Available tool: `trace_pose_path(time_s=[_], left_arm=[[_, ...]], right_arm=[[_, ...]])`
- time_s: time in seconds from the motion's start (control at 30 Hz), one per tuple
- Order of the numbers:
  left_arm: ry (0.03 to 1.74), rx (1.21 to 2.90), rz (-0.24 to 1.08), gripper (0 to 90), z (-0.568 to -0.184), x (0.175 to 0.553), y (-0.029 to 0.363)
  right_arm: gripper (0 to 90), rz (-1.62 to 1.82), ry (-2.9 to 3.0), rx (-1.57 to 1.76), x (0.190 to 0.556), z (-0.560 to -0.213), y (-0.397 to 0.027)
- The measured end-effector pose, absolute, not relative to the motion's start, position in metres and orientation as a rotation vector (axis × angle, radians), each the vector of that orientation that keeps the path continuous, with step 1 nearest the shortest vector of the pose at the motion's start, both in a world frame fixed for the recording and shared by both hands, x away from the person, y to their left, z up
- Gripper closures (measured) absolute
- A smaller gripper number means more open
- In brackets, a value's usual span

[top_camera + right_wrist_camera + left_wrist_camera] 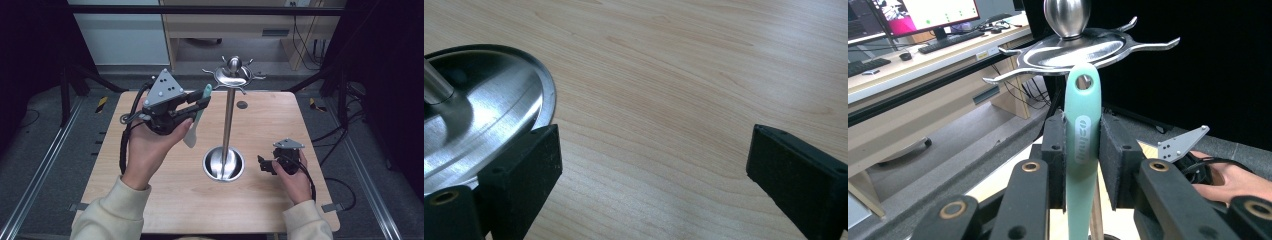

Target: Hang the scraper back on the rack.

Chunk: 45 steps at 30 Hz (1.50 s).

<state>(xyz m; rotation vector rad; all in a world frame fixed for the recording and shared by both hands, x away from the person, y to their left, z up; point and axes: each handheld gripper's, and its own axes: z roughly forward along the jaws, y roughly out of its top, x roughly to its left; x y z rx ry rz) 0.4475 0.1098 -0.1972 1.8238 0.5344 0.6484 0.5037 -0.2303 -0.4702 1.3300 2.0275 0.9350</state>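
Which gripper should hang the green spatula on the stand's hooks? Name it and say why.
Left. The left gripper already clamps the spatula, its hanging hole just below the hooks. The right gripper rests open and empty low by the stand's base.

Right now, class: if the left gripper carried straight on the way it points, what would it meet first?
Probably the hooked top of the metal stand: the spatula clamped in the left gripper already has its hole just below a hook. Depth is uncertain.
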Motion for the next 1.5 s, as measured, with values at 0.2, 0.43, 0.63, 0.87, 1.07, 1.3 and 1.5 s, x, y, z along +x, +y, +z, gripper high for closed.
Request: trace_pose_path(time_s=[0.2,0.43,0.63,0.87,1.07,1.3,1.5], left_arm=[[0.535,1.831,0.646,74.0,-0.196,0.448,0.109],[0.525,1.839,0.645,74.0,-0.194,0.445,0.108],[0.536,1.855,0.635,74.0,-0.197,0.449,0.104],[0.537,1.871,0.637,74.0,-0.198,0.452,0.099],[0.535,1.868,0.642,74.0,-0.198,0.454,0.096],[0.535,1.866,0.634,73.9,-0.200,0.458,0.093],[0.532,1.868,0.632,73.9,-0.200,0.458,0.094]], right_arm=[[8.0,0.936,2.026,1.333,0.504,-0.470,-0.231],[8.0,0.937,2.026,1.330,0.504,-0.470,-0.231],[8.0,0.942,2.021,1.338,0.503,-0.470,-0.231],[8.0,0.944,2.020,1.341,0.503,-0.470,-0.232],[8.0,0.947,2.022,1.336,0.503,-0.470,-0.231],[8.0,0.948,2.021,1.345,0.503,-0.469,-0.232],[8.0,0.948,2.025,1.333,0.504,-0.470,-0.232]])
